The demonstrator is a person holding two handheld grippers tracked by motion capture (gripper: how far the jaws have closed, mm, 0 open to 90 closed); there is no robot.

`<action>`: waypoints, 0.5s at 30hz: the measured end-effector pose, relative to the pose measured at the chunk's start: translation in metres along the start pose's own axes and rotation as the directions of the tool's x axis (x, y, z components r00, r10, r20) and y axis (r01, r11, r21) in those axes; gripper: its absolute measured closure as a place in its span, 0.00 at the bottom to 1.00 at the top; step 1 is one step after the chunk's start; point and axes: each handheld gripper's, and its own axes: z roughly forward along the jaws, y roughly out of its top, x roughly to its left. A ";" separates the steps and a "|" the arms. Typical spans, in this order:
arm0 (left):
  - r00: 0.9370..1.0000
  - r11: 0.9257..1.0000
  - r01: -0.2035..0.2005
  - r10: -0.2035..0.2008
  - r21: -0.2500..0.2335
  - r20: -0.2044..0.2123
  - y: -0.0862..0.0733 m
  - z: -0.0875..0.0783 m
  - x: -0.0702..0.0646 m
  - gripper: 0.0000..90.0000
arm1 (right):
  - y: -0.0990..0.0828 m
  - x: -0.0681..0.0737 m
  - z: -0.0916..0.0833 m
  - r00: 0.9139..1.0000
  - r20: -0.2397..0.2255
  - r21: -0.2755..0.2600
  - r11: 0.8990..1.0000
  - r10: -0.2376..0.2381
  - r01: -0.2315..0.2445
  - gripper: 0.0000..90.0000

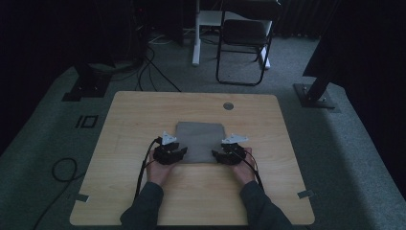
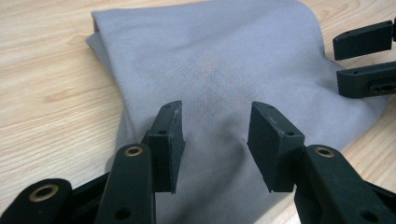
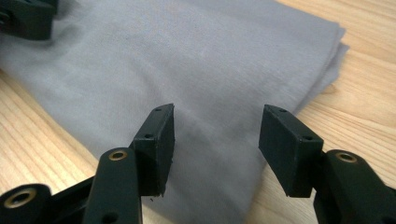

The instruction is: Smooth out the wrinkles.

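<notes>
The high view is pretty dim overall, the room falls off to near black along the top corners and both sides, and the bench is the one lit patch, with a slightly cool cast. Detail is soft and a bit noisy there. Both gripper views are way brighter, with even, diffuse light and no glare on the wood. The grey cloth casts a thin soft shadow along its edge at 10 o'clock in the left gripper view. In the right gripper view the far cloth toward 11 o'clock goes blurry, while the black pads up close stay fairly sharp.
</notes>
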 end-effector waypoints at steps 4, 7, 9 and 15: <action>1.000 1.000 0.009 -0.009 -0.010 -0.014 -0.003 -0.010 0.005 0.61 | -0.002 -0.002 -0.007 1.000 0.012 -0.001 1.000 -0.006 0.006 0.50; 1.000 1.000 0.021 -0.021 -0.014 -0.022 -0.005 -0.015 0.009 0.61 | -0.005 -0.004 -0.013 1.000 0.018 -0.009 1.000 -0.007 0.007 0.50; 0.999 0.999 0.037 -0.037 -0.021 -0.034 -0.009 -0.021 0.014 0.61 | -0.006 -0.006 -0.017 1.000 0.021 -0.014 1.000 -0.004 0.004 0.50; 0.996 0.999 0.044 -0.045 -0.020 -0.076 -0.019 -0.031 0.023 0.60 | -0.015 -0.013 -0.025 0.998 0.056 -0.004 1.000 -0.013 0.014 0.48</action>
